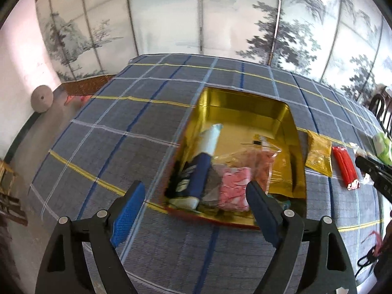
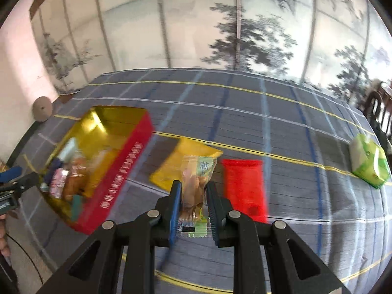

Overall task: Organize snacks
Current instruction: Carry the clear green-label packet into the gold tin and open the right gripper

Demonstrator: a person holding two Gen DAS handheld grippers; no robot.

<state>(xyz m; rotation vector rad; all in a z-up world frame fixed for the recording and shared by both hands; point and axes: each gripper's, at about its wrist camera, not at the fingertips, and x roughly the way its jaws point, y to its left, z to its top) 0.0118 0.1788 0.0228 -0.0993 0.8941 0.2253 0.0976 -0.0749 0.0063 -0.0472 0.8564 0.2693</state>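
A red tin box with a gold inside (image 1: 281, 112) (image 2: 132, 152) lies on the checked cloth and holds several snack packets, among them a blue one (image 1: 198, 174) and a pink one (image 1: 234, 188). My left gripper (image 1: 196, 196) hangs open just in front of the box's near wall, with nothing between its fingers. My right gripper (image 2: 193, 191) is shut on a clear packet with a green label (image 2: 196, 188), held above the cloth. Under and beyond it lie a yellow packet (image 2: 171, 169) (image 1: 318, 154) and a red packet (image 2: 245, 186) (image 1: 344, 167).
A green and white packet (image 2: 367, 164) lies at the far right of the cloth. A folding screen painted with trees (image 2: 220, 24) stands behind the table. A dark chair (image 2: 379, 112) is at the right edge, and a round grey object (image 1: 41, 98) sits against the left wall.
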